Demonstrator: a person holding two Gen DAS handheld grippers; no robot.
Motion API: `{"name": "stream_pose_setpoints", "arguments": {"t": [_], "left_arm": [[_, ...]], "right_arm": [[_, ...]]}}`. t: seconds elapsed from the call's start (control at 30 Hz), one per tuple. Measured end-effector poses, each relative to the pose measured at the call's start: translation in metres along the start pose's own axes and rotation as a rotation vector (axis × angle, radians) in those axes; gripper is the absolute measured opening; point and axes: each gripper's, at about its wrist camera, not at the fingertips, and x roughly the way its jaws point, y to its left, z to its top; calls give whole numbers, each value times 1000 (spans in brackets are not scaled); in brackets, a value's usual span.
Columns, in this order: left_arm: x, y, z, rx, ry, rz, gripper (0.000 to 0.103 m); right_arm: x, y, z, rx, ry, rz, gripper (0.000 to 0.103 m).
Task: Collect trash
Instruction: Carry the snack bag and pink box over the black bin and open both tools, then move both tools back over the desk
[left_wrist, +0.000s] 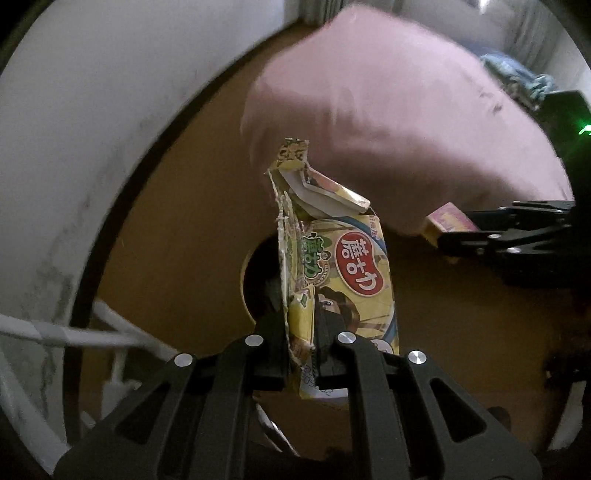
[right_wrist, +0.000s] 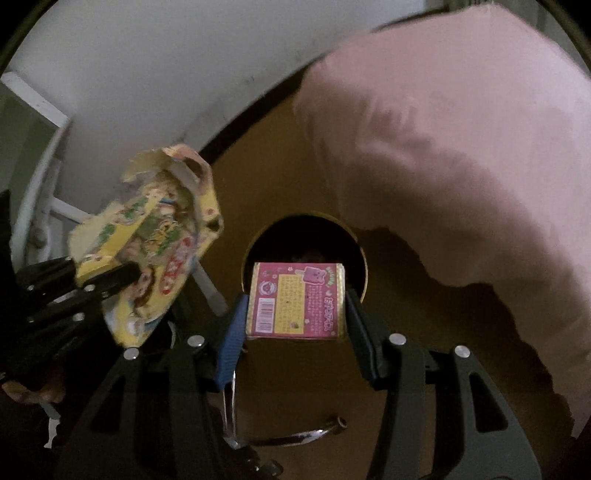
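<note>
- Brown floor (right_wrist: 280, 155) lies below you, bounded by a white wall (right_wrist: 147, 74) with a dark baseboard; a round dark opening (right_wrist: 306, 236) sits in it.
- Your right gripper (right_wrist: 295, 306) has its jaws clamped on one pink box (right_wrist: 295, 299), right over that opening.
- Your left gripper (left_wrist: 301, 332) pinches one torn yellow wrapper (left_wrist: 343, 273) upright, jaws clenched, just beside.
- One pink cushion (right_wrist: 461, 166) crowds the far right; white rails (left_wrist: 74, 336) stand left.

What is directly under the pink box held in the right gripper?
Under the pink box is a round hole in the brown surface. The inside of the hole is dark, so its contents cannot be seen.
</note>
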Motion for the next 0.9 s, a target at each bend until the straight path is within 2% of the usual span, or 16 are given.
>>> {"name": "stream_pose_setpoints", "arguments": {"t": [0.07, 0.2, 0.3, 0.33, 0.4, 0.43, 0.47, 0.53, 0.57, 0.6, 0.73, 0.9], "left_arm": [[21, 4, -1, -10, 37, -8, 8], [33, 8, 0, -9, 66, -7, 8], [33, 10, 2, -16, 60, -23, 8], [29, -3, -9, -16, 57, -23, 8], [31, -1, -10, -11, 42, -21, 11], [28, -3, -12, -13, 36, -16, 19], [26, -4, -7, -16, 37, -14, 39], [22, -3, -6, -26, 20, -2, 63], [19, -3, -5, -22, 6, 4, 63], [16, -4, -4, -13, 0, 10, 63], [-3, -7, -2, 4, -29, 14, 64], [-57, -23, -1, 56, -120, 29, 81]], "right_arm": [[18, 1, -2, 8, 26, 9, 52], [33, 1, 0, 7, 57, 24, 52], [34, 5, 6, -2, 59, 27, 52], [33, 7, 7, -5, 58, 29, 52], [32, 10, 9, -12, 57, 28, 52], [32, 12, 9, -14, 56, 28, 52], [33, 12, 11, -14, 55, 28, 52], [33, 13, 13, -9, 51, 35, 60], [33, 12, 13, -9, 44, 30, 67], [30, 12, 14, -9, 32, 24, 69], [17, 13, 17, 4, 3, 20, 69], [-34, 21, 21, 1, -108, -23, 79]]}}
